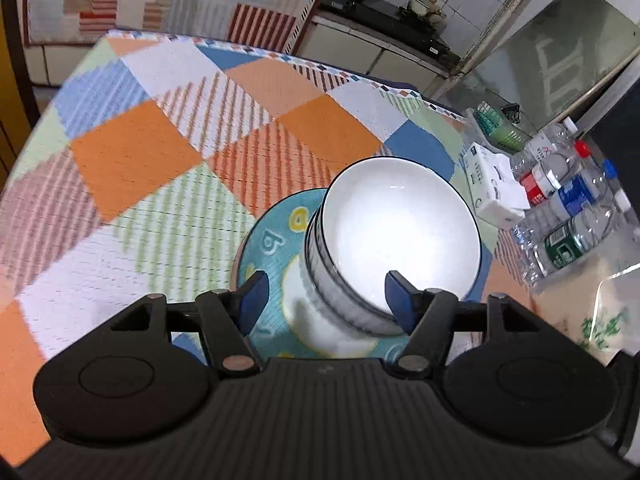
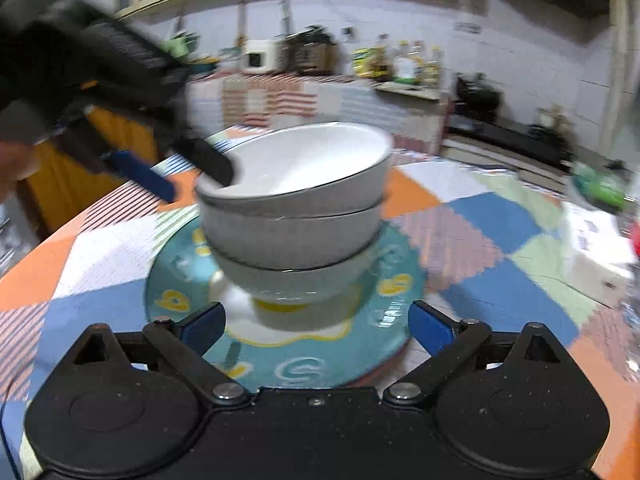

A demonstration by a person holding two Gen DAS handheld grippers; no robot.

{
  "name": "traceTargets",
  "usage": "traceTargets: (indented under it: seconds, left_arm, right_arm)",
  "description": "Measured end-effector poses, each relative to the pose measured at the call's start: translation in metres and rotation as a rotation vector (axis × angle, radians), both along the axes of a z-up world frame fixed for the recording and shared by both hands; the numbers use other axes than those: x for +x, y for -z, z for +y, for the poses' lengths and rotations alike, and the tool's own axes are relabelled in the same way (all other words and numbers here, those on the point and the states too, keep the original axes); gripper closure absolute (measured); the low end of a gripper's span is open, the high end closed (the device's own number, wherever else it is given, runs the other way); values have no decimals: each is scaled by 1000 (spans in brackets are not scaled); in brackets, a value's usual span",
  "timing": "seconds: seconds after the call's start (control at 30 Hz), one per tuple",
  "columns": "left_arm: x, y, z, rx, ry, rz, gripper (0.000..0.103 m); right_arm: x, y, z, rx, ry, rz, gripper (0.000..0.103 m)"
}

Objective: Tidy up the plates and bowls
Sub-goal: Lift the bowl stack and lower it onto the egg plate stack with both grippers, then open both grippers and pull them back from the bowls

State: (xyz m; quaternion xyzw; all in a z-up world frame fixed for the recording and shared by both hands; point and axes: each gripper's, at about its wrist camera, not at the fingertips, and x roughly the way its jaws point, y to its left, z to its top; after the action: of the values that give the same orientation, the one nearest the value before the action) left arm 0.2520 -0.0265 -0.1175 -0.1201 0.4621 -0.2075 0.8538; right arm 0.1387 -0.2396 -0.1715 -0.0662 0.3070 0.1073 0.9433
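White bowls (image 1: 384, 240) sit stacked on a teal plate (image 1: 276, 240) on the bench, just ahead of both grippers; left gripper (image 1: 326, 296) half open, jaws astride the top rim, pads apparently clear; right gripper (image 2: 316, 324) open wide, holding nothing

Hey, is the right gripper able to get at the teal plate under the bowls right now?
Probably yes: the right gripper is open right above the teal plate's near rim, nothing between. The stacked bowls cover only its middle.
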Motion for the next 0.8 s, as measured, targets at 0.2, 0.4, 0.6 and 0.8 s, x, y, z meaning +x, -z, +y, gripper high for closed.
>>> traceTargets:
  seconds: [0.2,0.4,0.6,0.8]
  left_arm:
    - [-35,-33,9,10,11,-59,35]
    - [-72,-70,13,46,-6,-77,26]
    - [-107,-98,11,114,-21,-65,10]
    - [-142,-118,12,170,-50,-89,8]
  right_arm:
    - [-12,-19,-17,21,96,-1,1]
    - [-5,-52,-33,51,260,113,1]
    - [-23,-93,-48,148,269,126,1]
    - [-69,-142,-45,159,247,28,1]
